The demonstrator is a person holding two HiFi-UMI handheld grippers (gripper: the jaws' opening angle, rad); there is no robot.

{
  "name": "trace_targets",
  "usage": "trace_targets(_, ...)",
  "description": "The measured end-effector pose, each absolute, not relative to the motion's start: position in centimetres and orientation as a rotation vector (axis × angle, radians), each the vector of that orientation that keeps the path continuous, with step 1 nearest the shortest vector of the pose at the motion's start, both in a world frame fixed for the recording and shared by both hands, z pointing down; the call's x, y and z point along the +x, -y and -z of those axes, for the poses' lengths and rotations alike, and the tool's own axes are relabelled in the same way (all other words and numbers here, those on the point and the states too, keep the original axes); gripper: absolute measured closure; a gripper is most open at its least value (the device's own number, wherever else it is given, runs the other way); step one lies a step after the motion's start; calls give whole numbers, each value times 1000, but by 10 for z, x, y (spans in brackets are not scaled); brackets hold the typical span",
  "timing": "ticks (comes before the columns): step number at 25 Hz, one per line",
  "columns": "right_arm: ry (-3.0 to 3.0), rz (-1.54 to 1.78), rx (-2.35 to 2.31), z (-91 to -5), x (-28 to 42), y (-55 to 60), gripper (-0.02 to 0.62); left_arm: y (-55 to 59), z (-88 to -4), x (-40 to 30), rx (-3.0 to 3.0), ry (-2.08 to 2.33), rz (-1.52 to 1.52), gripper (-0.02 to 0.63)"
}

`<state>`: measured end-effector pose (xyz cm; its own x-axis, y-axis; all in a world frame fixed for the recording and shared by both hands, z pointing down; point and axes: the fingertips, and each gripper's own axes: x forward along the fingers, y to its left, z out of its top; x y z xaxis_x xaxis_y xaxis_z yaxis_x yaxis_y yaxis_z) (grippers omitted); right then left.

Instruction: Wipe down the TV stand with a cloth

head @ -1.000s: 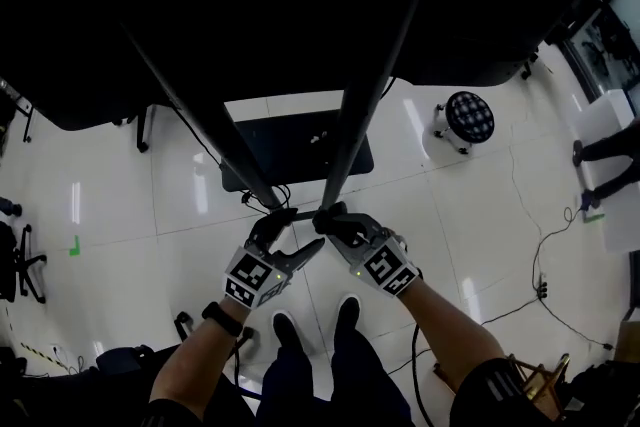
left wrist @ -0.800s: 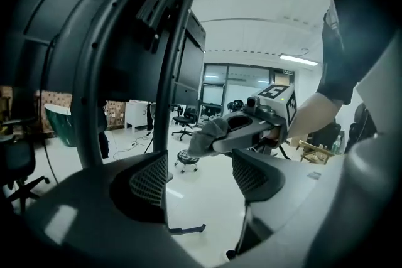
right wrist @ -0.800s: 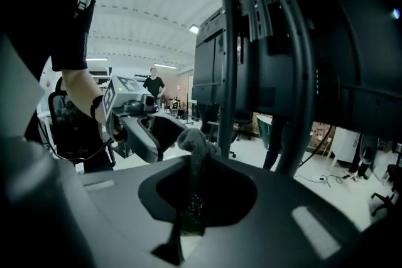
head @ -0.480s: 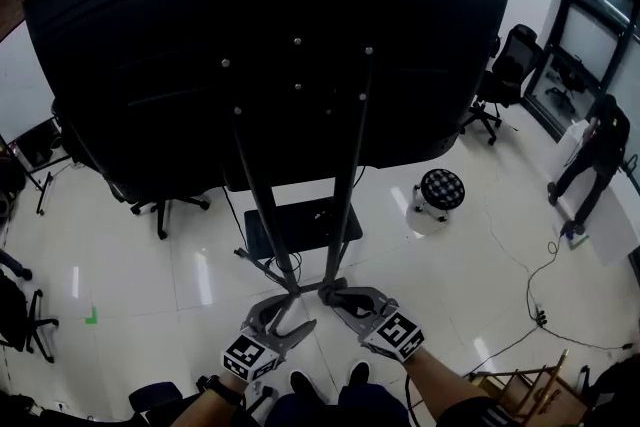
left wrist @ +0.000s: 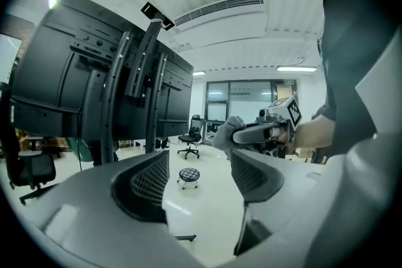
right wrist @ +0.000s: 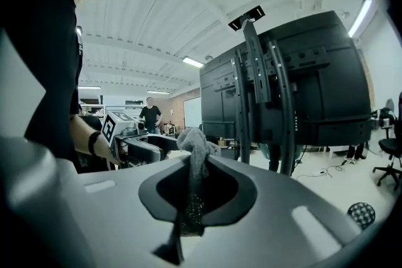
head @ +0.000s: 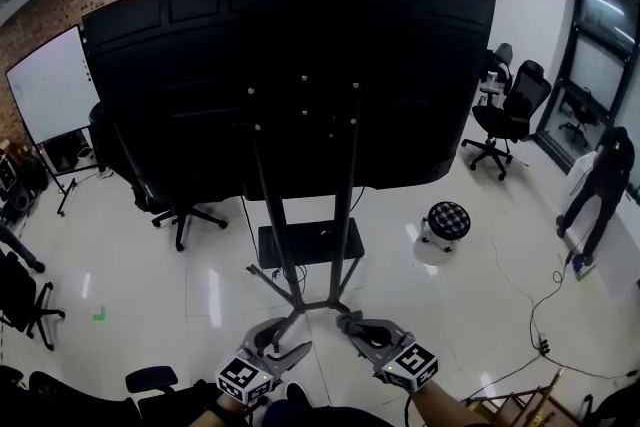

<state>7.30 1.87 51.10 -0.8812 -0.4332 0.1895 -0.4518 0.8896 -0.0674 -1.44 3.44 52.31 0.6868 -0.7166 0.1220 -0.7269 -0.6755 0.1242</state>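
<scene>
The left gripper [head: 287, 340] sits at the bottom edge of the head view, just short of the foot of the TV stand [head: 345, 205]. Its jaws have just eased in a little but are still wide apart, with only bare floor between them. A second ago the head view looked almost straight down at both grippers pressed in where the two poles meet the floor. Now it takes in the whole dark back of the TV [head: 290, 75], and both grippers have come away from the poles. The right gripper [head: 352, 323], right of the poles' foot, is clamped on the grey cloth [right wrist: 195, 154], which bunches up above the closed jaws and touches nothing. I judge that wiping is paused between strokes: the low part was probably just being worked, and the cloth looks set to go higher up the poles next
</scene>
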Motion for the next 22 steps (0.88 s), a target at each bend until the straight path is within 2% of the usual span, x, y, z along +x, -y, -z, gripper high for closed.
trace_targets(10, 2921, -149, 646, -499, 119, -95, 572, -112, -515, 45, 2695, 1246, -53, 278)
trace_targets(22, 2972, -66, 636, -471, 132, -138, 572, -151, -489, 47, 2719, 1285, -48, 278)
